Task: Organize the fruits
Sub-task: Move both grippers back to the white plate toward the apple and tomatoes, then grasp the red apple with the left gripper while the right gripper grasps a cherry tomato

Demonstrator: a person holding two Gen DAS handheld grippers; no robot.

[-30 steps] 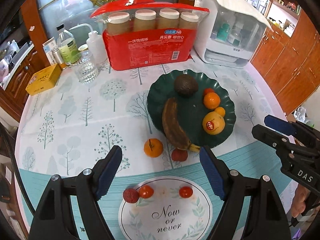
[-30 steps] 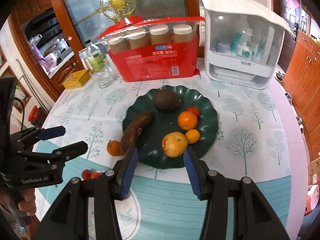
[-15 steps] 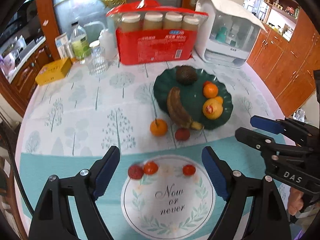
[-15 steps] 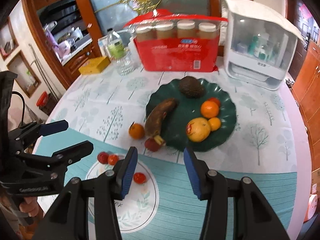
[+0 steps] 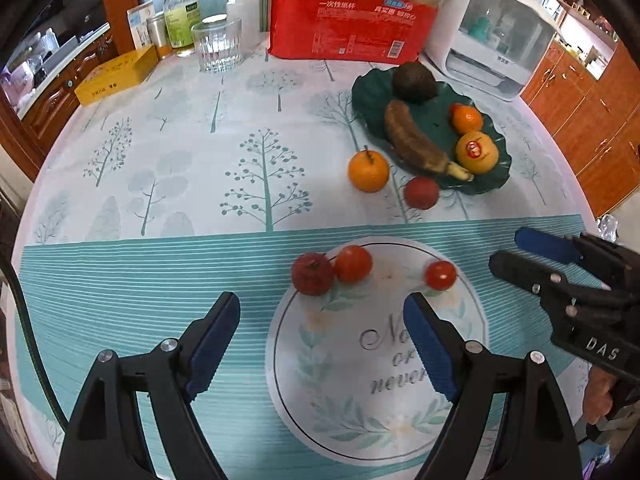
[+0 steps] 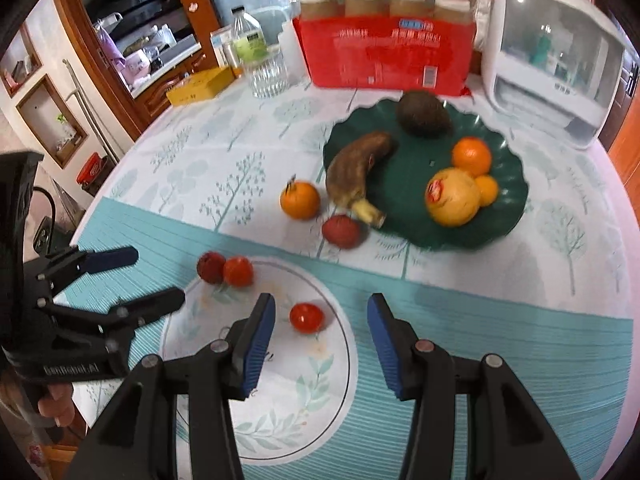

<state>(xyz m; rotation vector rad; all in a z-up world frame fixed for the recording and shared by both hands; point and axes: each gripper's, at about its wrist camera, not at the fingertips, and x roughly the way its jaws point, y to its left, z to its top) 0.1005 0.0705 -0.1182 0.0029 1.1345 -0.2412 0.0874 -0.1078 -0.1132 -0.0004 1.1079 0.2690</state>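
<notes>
The left gripper (image 5: 322,334) hangs with jaws spread wide and nothing between them, above the table's (image 5: 160,168) near edge. Ahead of it a dark red fruit (image 5: 312,273) touches a tomato (image 5: 353,263); a smaller tomato (image 5: 440,275) lies apart. Farther in, an orange (image 5: 368,171) and a red fruit (image 5: 421,193) sit just beside the green plate (image 5: 370,88). The right gripper (image 6: 321,334) is released, empty.
</notes>
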